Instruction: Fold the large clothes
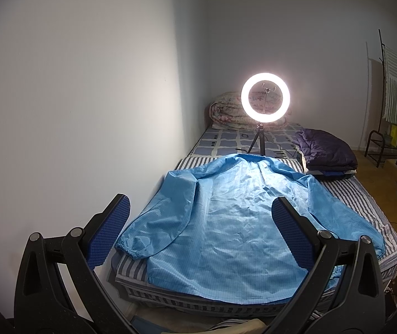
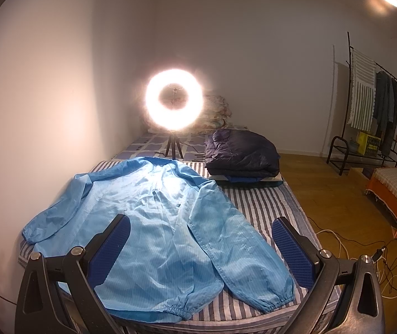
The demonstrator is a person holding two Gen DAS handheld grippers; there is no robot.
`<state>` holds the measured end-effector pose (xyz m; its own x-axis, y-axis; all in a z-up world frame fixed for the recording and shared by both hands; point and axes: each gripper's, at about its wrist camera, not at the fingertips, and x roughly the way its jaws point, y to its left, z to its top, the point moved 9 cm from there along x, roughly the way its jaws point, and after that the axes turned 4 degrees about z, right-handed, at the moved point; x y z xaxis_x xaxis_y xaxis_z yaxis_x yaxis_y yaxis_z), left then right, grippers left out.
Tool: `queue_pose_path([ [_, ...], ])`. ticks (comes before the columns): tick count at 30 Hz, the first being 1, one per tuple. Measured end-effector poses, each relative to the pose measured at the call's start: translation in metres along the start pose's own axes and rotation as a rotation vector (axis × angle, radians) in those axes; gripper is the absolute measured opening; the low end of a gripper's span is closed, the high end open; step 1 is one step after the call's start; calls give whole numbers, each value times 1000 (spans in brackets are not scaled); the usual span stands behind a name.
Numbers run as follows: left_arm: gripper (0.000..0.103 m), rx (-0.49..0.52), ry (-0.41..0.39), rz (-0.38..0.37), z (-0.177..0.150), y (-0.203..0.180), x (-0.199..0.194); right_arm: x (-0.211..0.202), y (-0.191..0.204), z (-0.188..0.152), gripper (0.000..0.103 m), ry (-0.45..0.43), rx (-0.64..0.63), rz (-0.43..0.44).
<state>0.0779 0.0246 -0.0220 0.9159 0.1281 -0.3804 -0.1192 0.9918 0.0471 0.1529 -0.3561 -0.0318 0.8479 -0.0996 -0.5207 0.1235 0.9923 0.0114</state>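
Observation:
A large light blue jacket (image 1: 226, 222) lies spread flat, back up, on the striped bed (image 1: 348, 197), collar far, hem near. Both sleeves lie out to the sides with elastic cuffs near the front. It also shows in the right wrist view (image 2: 148, 222) on the striped bed (image 2: 268, 203). My left gripper (image 1: 201, 206) is open and empty, held above the jacket's hem end. My right gripper (image 2: 201, 225) is open and empty, above the jacket's right sleeve (image 2: 240, 245).
A lit ring light on a tripod (image 1: 265, 97) stands on the bed beyond the collar. A folded dark jacket (image 2: 240, 153) lies at the far right of the bed. A rolled quilt (image 1: 226, 111) sits at the head. A clothes rack (image 2: 371, 105), cables (image 2: 379, 264) and wooden floor are to the right. A wall runs along the left.

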Motion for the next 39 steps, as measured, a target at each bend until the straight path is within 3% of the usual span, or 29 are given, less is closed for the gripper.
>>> queue_pose_path([
  [17,103,-4,7,25,-10,13,11,10,14,-1,103,3,-46,9],
  [23,103,-11,5,64,-22,28,15,16,27,13,103,-93,-72,30],
  [29,103,4,-5,154,-47,62,10,46,57,43,103,-171,-130,159],
  [35,102,9,-15,246,-77,97,-3,104,125,69,103,-128,-257,311],
  [36,98,7,-12,253,-81,99,-4,115,141,69,103,-106,-278,345],
  [38,93,-8,13,264,-92,108,-6,133,173,66,99,-63,-311,422],
  [39,91,-22,28,265,-99,113,-7,141,192,62,92,-36,-328,464],
])
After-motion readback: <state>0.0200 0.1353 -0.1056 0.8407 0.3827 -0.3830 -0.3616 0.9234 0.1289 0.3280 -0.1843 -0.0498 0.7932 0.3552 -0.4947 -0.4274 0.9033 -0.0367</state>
